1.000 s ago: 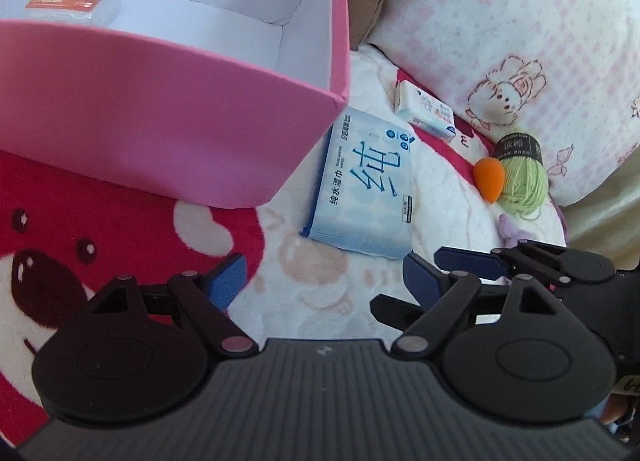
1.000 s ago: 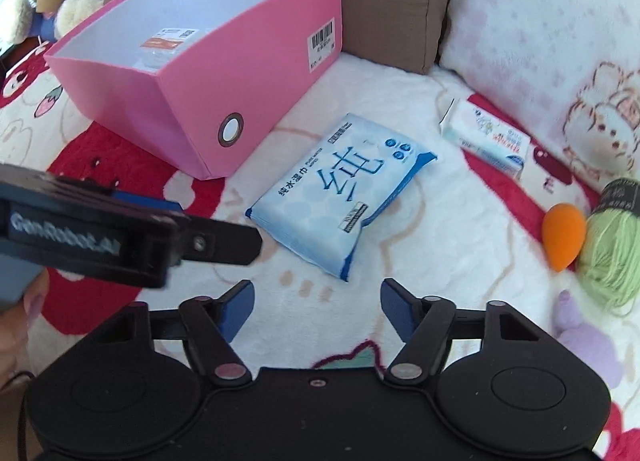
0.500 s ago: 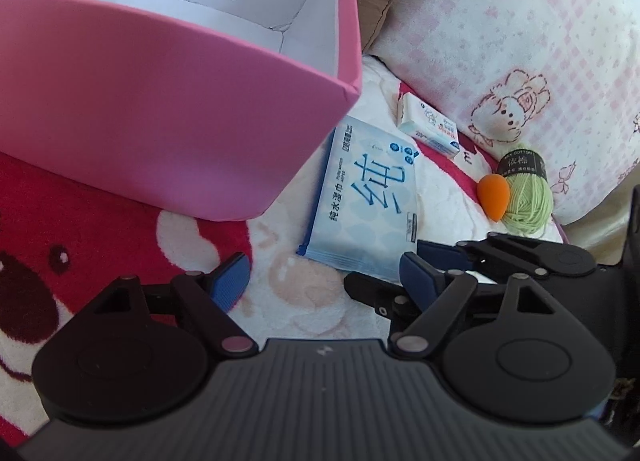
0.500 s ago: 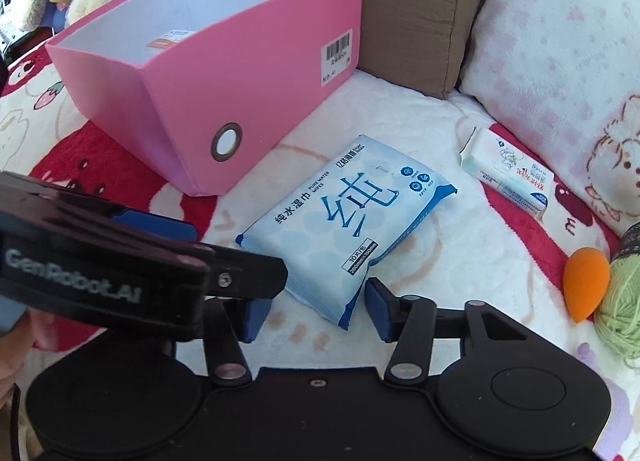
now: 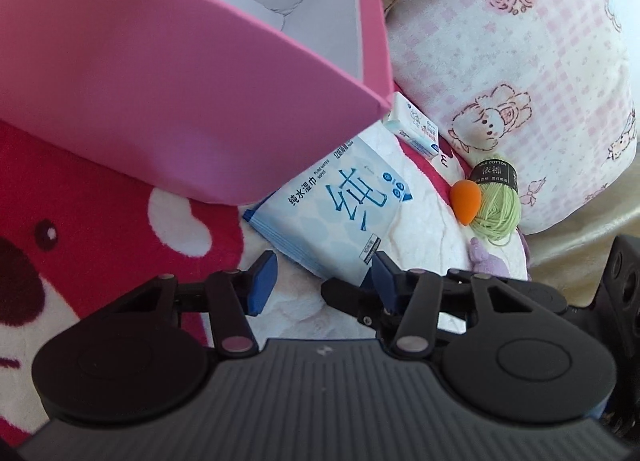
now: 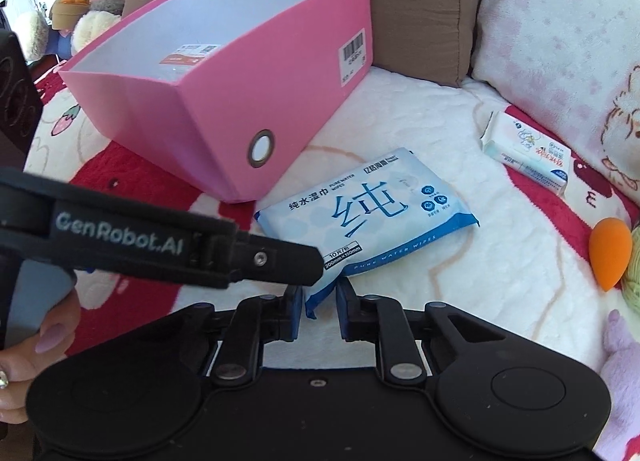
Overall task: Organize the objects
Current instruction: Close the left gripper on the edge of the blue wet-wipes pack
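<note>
Pink box [image 6: 224, 101] beside wipes pack [image 6: 372, 209]; left claw [image 6: 316, 267] overlapping pack.

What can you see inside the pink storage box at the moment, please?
Inside the pink storage box lies one flat packet with an orange-and-white label on the white floor. The near wall hides the front part of the floor.

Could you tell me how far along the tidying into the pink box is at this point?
Done: one flat labelled packet already lies inside the pink box. In hand: the right claw has just closed on the near corner of the blue wipes pack; the left claw, empty, has been closing. Left: the small tissue pack, orange sponge and green yarn.
</note>
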{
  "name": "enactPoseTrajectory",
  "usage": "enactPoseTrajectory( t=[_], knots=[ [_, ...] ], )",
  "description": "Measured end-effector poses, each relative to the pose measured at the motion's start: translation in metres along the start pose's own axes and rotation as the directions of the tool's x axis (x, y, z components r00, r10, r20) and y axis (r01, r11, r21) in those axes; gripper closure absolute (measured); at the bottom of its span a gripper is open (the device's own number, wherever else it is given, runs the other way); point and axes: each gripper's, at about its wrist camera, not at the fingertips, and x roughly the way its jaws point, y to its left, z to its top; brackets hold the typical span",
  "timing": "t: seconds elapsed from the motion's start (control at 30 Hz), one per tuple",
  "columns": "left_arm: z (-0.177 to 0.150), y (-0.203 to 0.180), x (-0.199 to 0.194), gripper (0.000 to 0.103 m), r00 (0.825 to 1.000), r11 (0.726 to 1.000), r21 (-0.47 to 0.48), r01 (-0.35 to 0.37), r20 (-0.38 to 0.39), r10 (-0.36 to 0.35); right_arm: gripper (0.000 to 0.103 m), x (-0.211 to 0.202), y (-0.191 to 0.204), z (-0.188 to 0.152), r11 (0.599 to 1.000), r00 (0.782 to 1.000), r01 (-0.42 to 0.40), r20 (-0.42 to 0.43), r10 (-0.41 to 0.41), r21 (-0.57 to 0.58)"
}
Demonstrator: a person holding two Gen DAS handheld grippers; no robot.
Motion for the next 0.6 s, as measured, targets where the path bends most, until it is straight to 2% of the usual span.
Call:
enactPoseTrajectory(
  t=[0.13,0.2,0.23,0.3,0.33,0.43,0.53,0.6],
  knots=[
    [0.002,0.003,-0.008,0.058,0.997,0.997,-0.039,-0.061,-0.048,0.059,0.085,-0.002,0.017,-0.004,0.999,0.999,-0.041,-0.033,0.040,-0.025],
    [0.003,0.003,-0.013,0.058,0.993,0.994,-0.021,-0.105,-0.059,0.103,0.089,-0.004,0.025,-0.006,0.996,0.996,-0.072,-0.053,0.070,-0.043],
    [0.003,0.003,-0.016,0.061,0.990,0.992,-0.011,-0.125,-0.064,0.124,0.091,-0.006,0.030,-0.007,0.995,0.995,-0.085,-0.062,0.082,-0.054],
    [0.005,0.010,-0.018,0.064,0.990,0.992,-0.033,-0.126,-0.076,0.123,0.089,-0.010,0.035,-0.007,0.992,0.993,-0.094,-0.082,0.087,-0.083],
    [0.006,0.014,-0.018,0.067,0.990,0.992,-0.057,-0.117,-0.085,0.111,0.087,-0.013,0.037,-0.007,0.991,0.994,-0.084,-0.080,0.076,-0.106],
    [0.010,0.022,-0.017,0.073,0.990,0.991,-0.067,-0.118,-0.090,0.112,0.066,-0.022,0.036,-0.003,0.981,0.998,-0.036,-0.064,0.024,-0.192],
    [0.011,0.025,-0.017,0.074,0.991,0.991,-0.078,-0.109,-0.080,0.103,0.061,-0.026,0.023,0.009,0.971,0.998,0.047,-0.040,-0.057,-0.233],
    [0.011,0.027,-0.017,0.074,0.992,0.991,-0.086,-0.106,-0.077,0.099,0.059,-0.027,0.008,0.018,0.973,0.995,0.095,-0.018,-0.101,-0.209]
  ],
)
